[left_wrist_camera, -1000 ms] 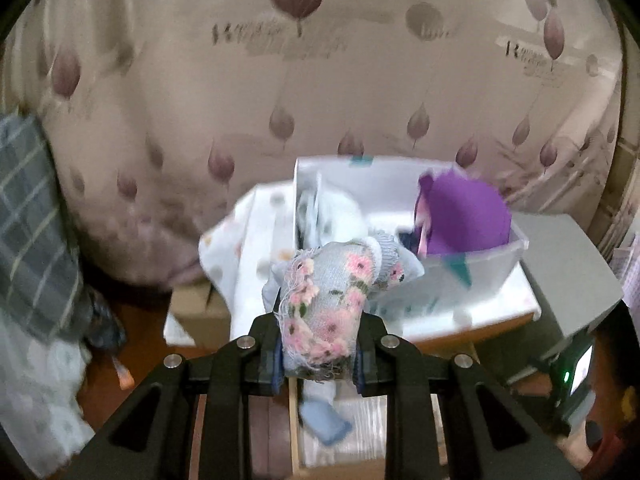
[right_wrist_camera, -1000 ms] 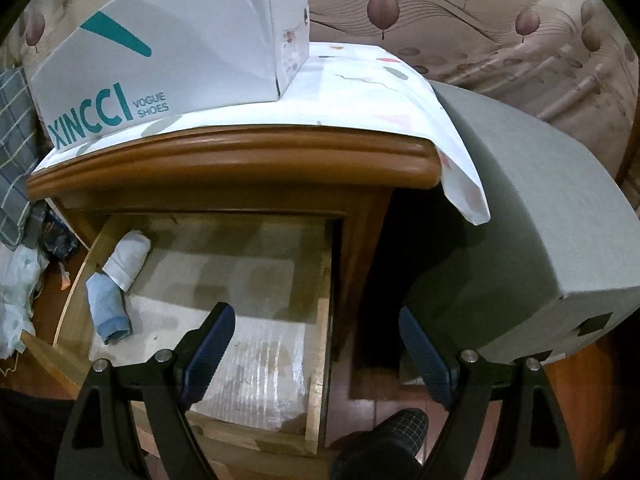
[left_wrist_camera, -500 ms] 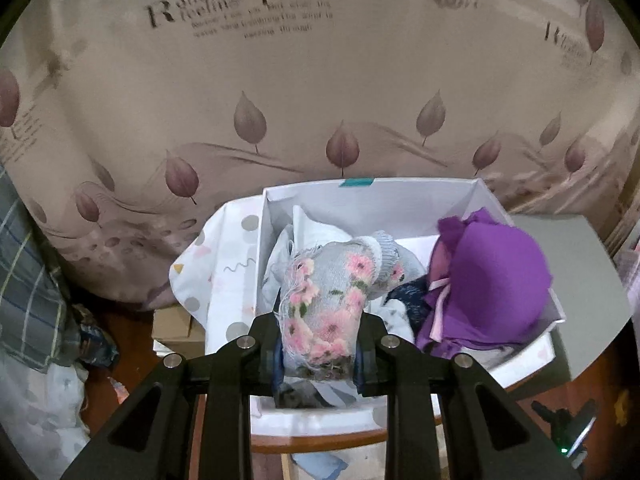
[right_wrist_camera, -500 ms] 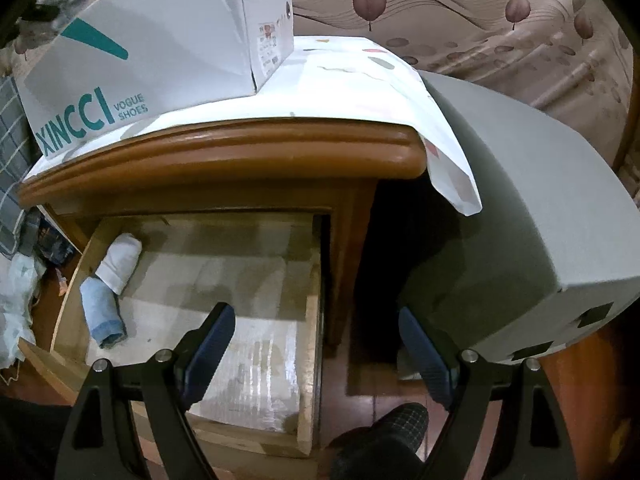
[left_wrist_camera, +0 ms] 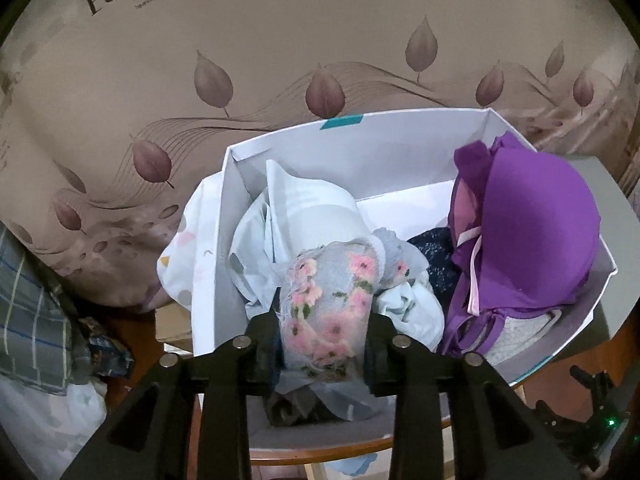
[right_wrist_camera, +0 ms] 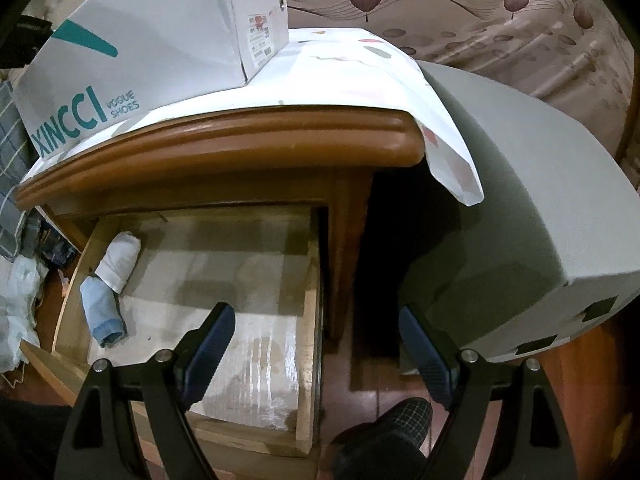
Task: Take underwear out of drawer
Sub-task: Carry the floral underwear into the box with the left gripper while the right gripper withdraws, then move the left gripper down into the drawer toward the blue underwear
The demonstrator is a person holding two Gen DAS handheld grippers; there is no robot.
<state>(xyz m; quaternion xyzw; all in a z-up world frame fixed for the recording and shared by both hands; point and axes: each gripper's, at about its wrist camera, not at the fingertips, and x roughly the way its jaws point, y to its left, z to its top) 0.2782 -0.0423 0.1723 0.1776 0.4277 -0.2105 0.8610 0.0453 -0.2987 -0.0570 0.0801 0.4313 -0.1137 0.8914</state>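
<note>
Left tool [left_wrist_camera: 324,344] hanging over the white box with flowered underwear between its jaws; right tool [right_wrist_camera: 316,344] standing wide open and empty above the open drawer.

Nearest the left camera, the left tool's jaws are just easing apart around a rolled pair of grey underwear with pink flowers [left_wrist_camera: 332,304], whose far end is lying on the pale blue clothes [left_wrist_camera: 288,236] inside the white box [left_wrist_camera: 400,148]; whether the pads are pressing on it cannot be told. A purple bra [left_wrist_camera: 536,240] is filling the box's right side, and a leaf-patterned wall [left_wrist_camera: 320,60] is rising behind. Under the right tool, the wooden drawer [right_wrist_camera: 308,320] is holding a blue roll [right_wrist_camera: 100,312] and a white roll [right_wrist_camera: 120,256] at its left edge. Beyond, the box [right_wrist_camera: 140,52] is sitting on the cloth-covered tabletop [right_wrist_camera: 224,140].
</note>
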